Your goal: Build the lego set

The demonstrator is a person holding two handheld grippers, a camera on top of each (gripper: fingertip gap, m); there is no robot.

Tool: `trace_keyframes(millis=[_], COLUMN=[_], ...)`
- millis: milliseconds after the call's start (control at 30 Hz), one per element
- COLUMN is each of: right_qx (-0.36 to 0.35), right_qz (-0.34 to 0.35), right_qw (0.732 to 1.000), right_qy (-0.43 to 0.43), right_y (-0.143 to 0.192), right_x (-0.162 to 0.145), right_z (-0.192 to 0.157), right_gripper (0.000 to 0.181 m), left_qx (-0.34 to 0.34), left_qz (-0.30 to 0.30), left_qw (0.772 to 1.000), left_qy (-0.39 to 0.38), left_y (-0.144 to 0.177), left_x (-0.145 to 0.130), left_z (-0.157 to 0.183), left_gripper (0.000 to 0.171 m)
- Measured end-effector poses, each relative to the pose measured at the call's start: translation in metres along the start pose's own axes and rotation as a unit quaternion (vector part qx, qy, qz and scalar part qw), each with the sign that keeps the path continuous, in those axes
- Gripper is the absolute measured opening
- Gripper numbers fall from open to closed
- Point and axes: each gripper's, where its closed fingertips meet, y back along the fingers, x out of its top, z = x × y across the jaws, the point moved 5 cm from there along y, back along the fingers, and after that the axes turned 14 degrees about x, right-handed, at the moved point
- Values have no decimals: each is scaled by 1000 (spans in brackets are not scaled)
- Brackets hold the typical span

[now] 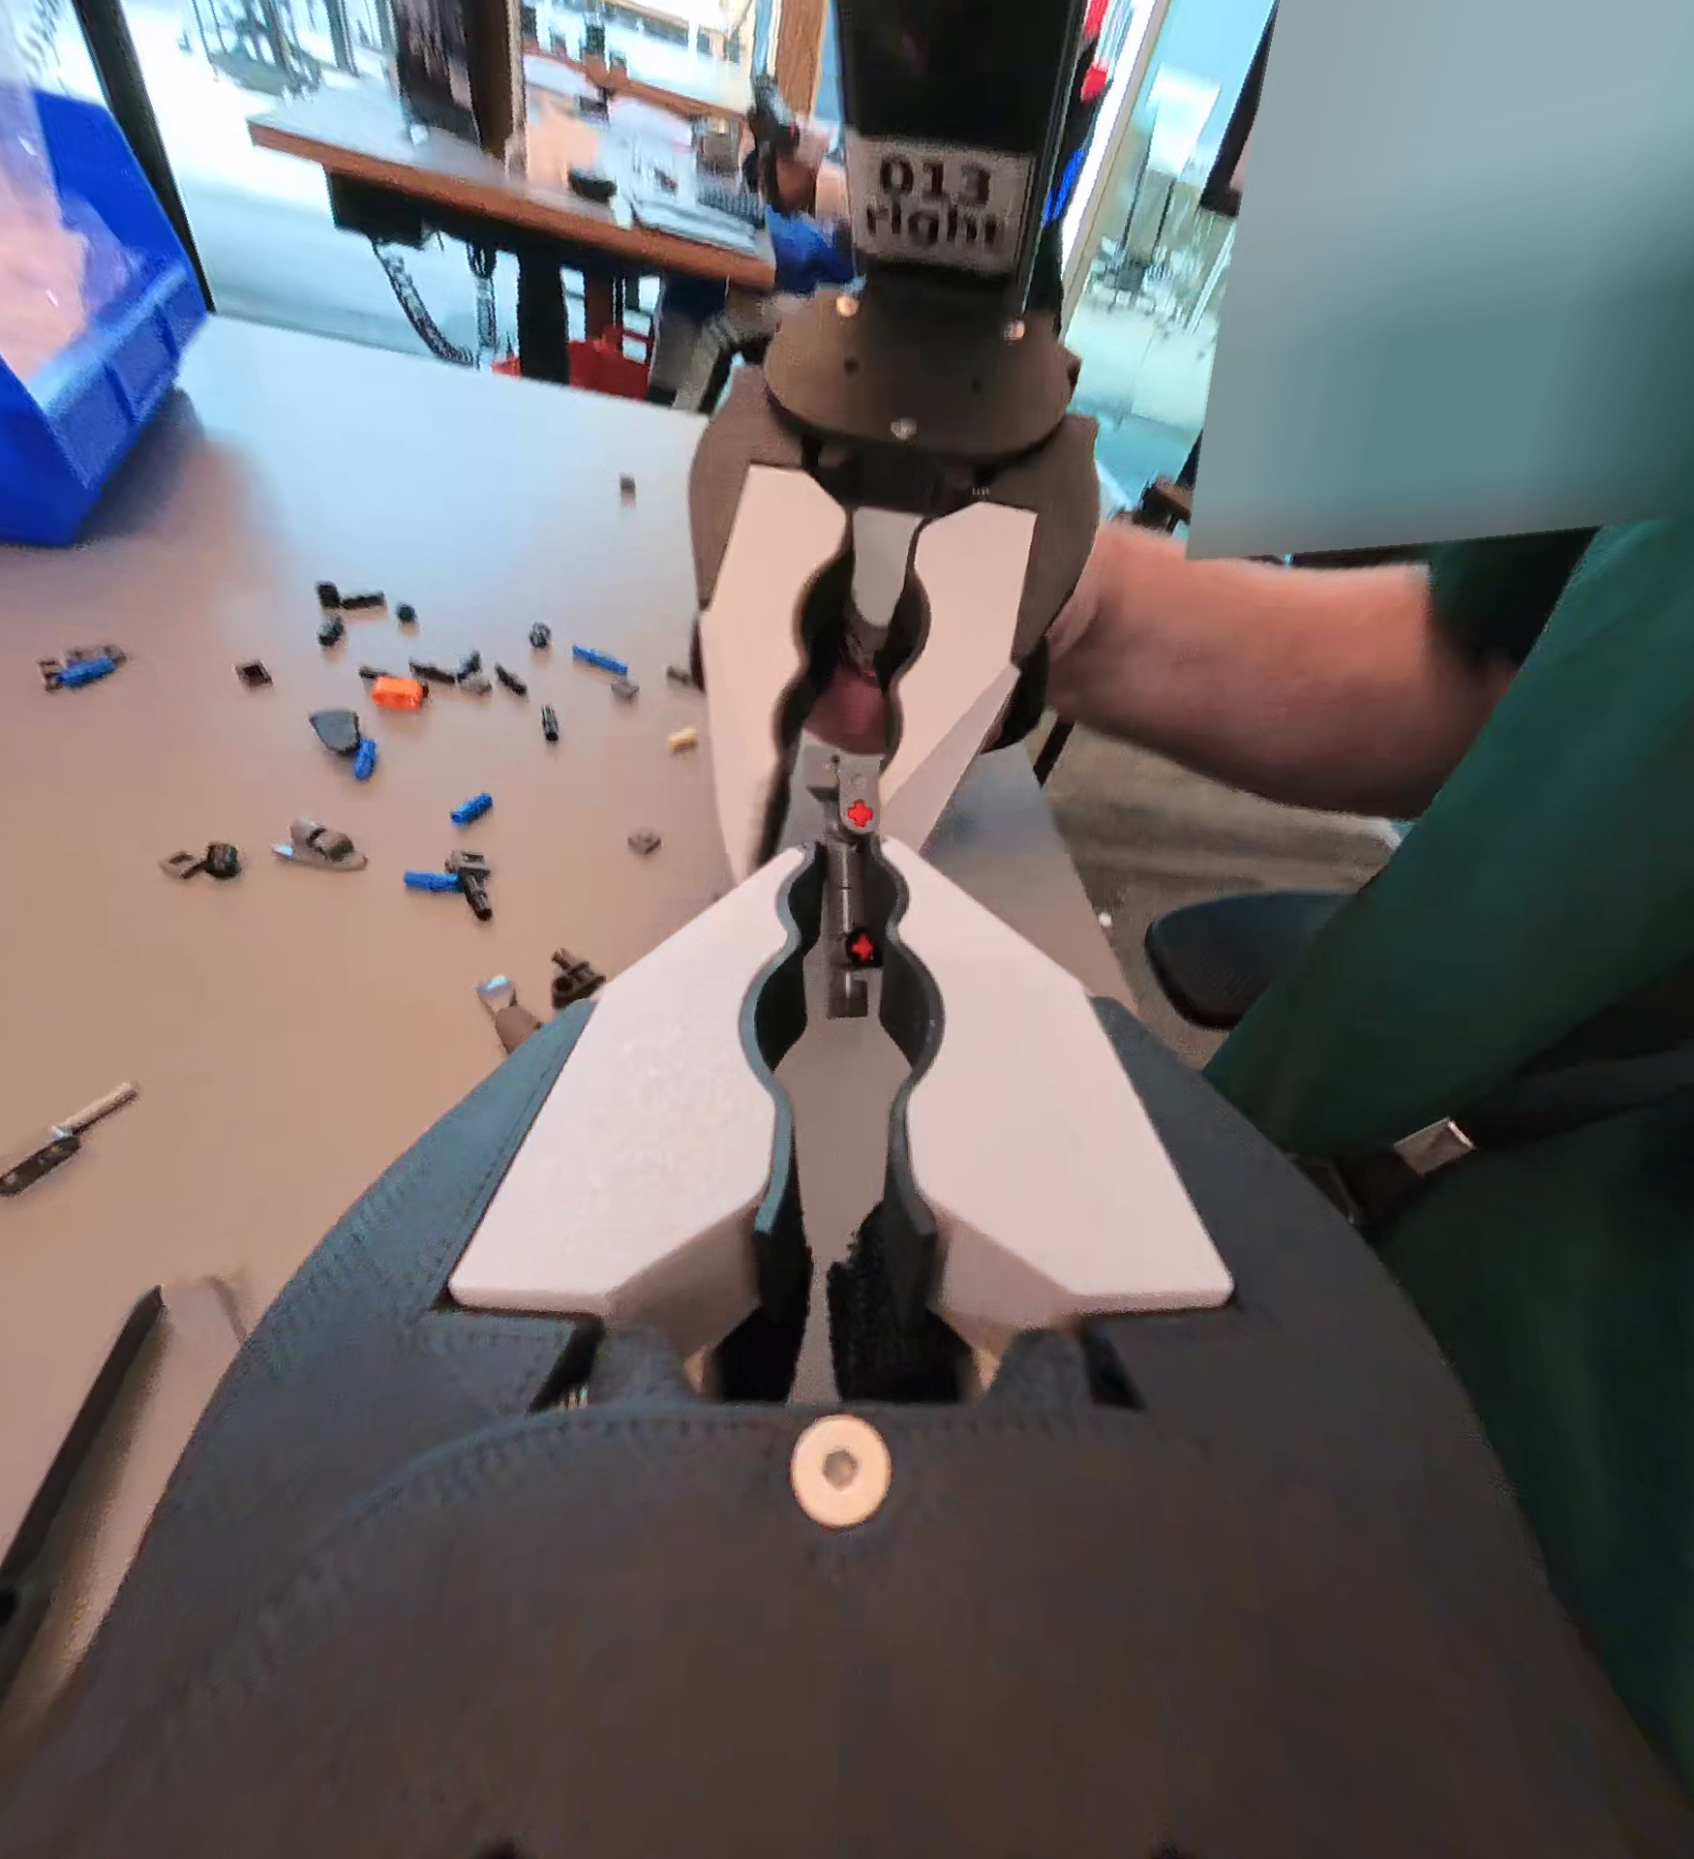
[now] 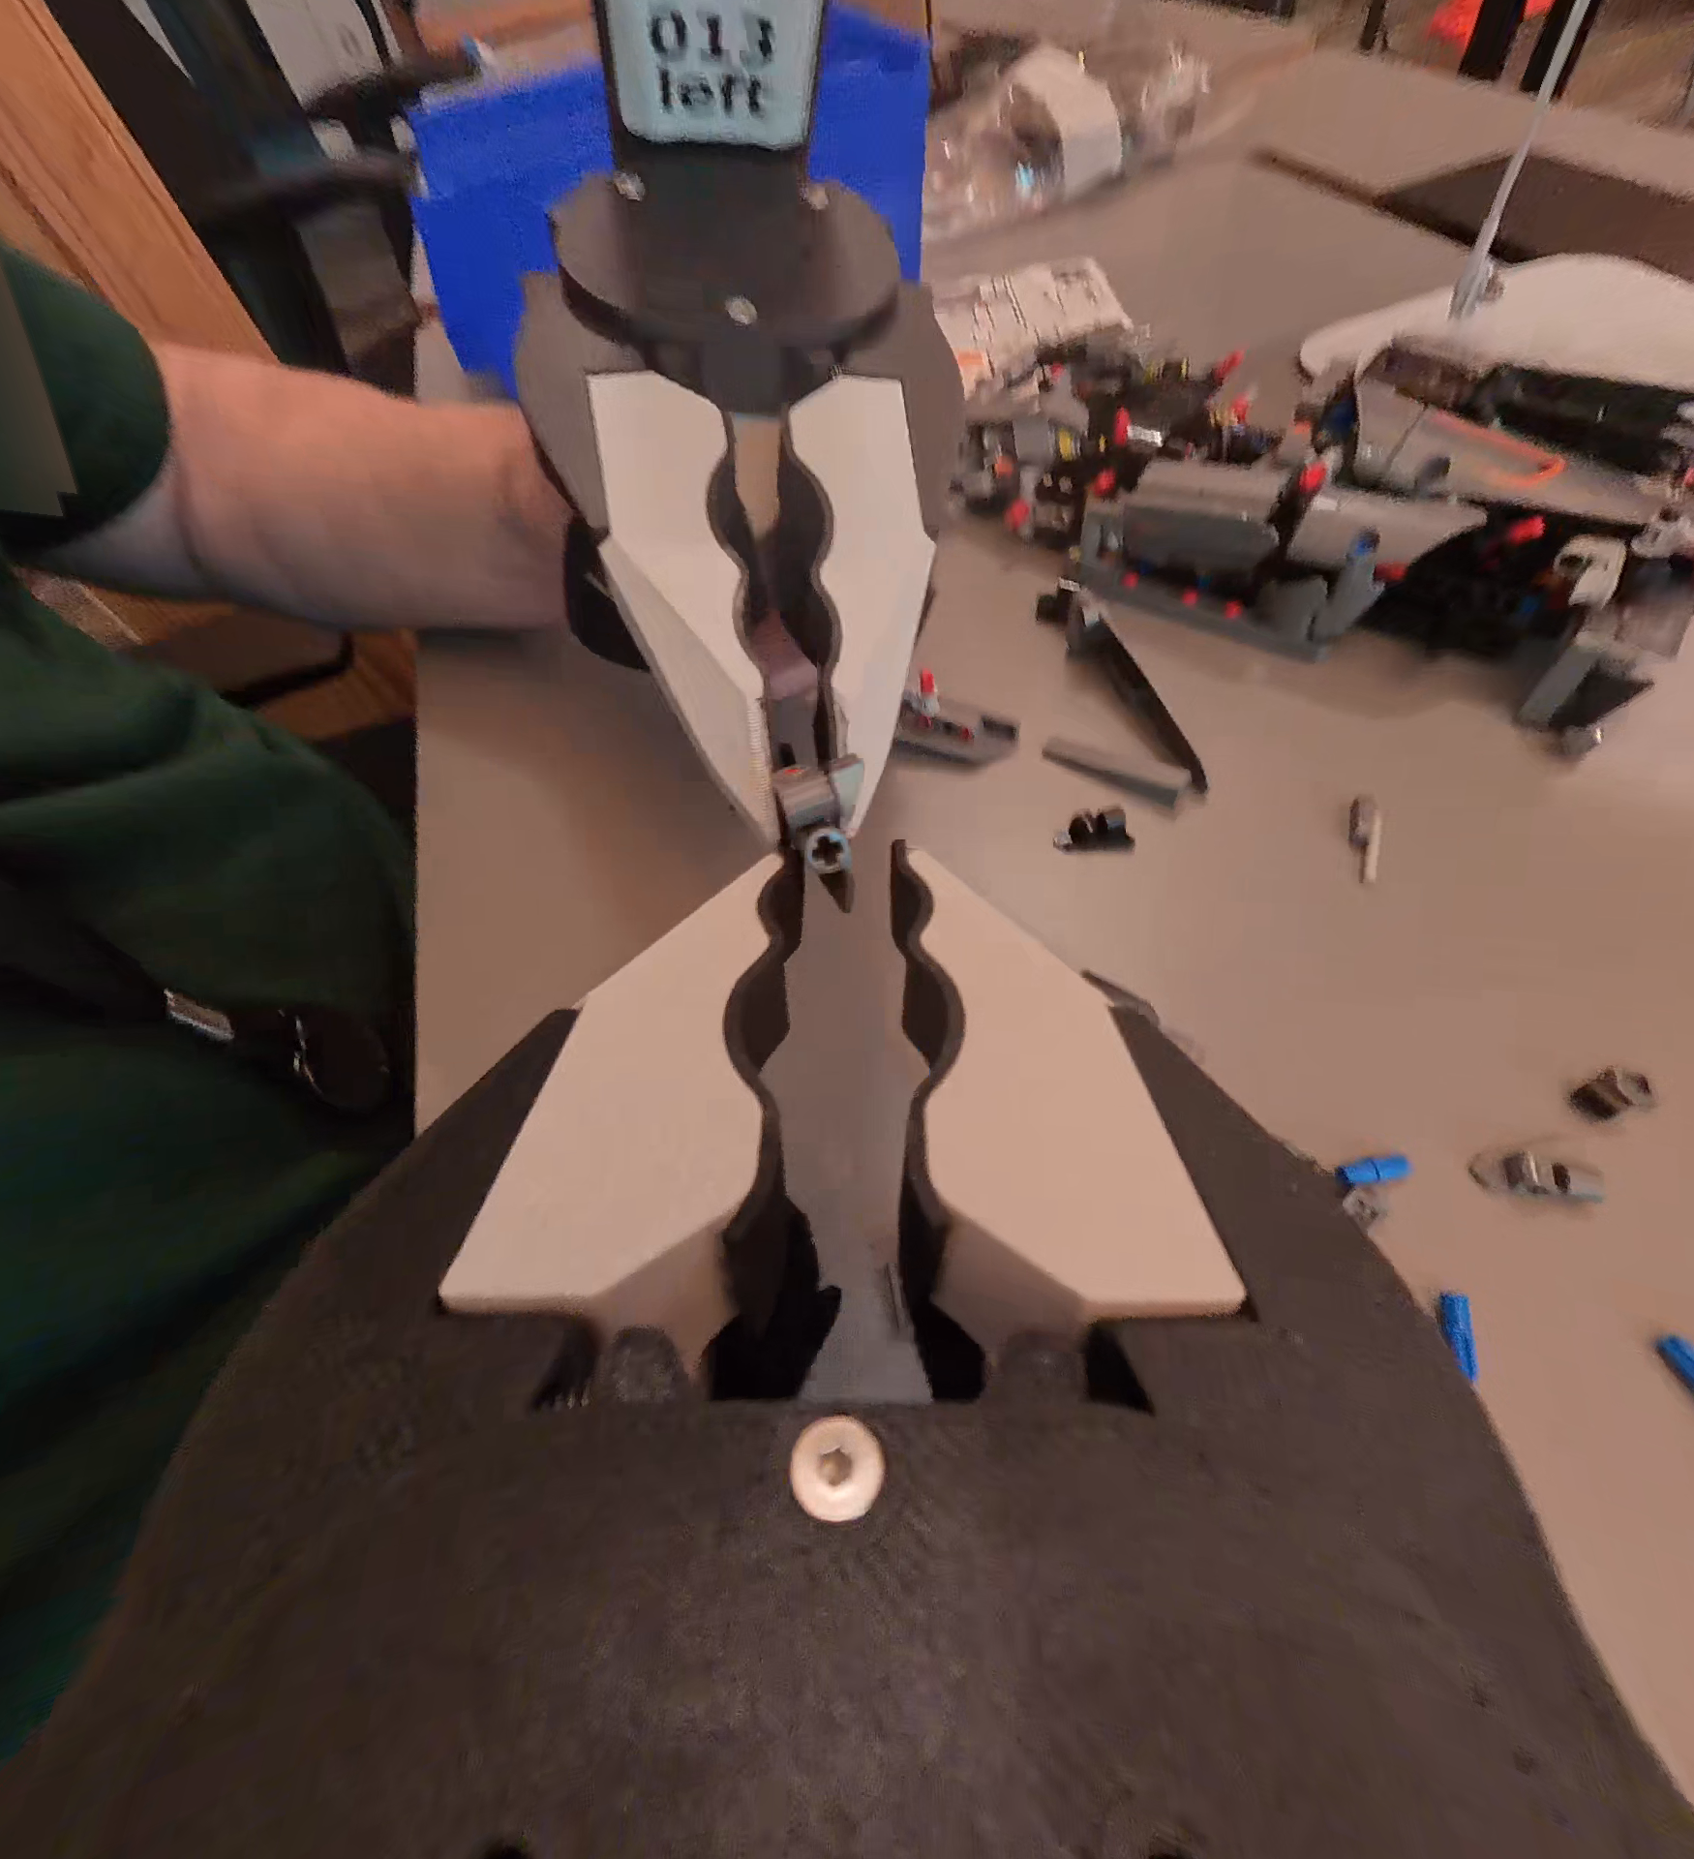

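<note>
Lego piece point(image 1: 848, 905) sits clamped in left gripper point(image 1: 843, 875) jaws; right gripper point(image 2: 848, 855) jaws apart.

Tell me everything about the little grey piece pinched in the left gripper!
The grey piece is a small, narrow Lego part that looks like plastic, with two red cross-shaped ends showing on it. The left gripper is shut on it, its white fingertips pressing both sides. The piece's far end pokes out toward the open right gripper, which isn't clamping it.

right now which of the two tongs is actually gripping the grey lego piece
The left tongs: they are shut on the grey lego piece. The right tongs, facing them, stand open.
</note>
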Motion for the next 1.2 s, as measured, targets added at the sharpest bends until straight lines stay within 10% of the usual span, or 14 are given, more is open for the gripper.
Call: trace_keyframes(millis=[300,633,1067,1200], right_qx=[4,-113,-290,-267], right_qz=[49,-53,-213,-172], right_qw=[999,989,894,909], right_qy=[-2,75,266,270], right_y=[2,-2,-22,-27], right_x=[22,41,52,58], right_z=[-8,-10,-22,-29], right_gripper=[4,0,0,13], left_qx=[-12,113,281,284], left_qz=[56,55,-8,30], left_qw=[998,991,907,904], left_qy=[23,-55,-315,-319], left_y=[14,39,40,52], left_x=[17,25,27,29], left_z=[1,-7,21,26], left_gripper=[5,20,13,12])
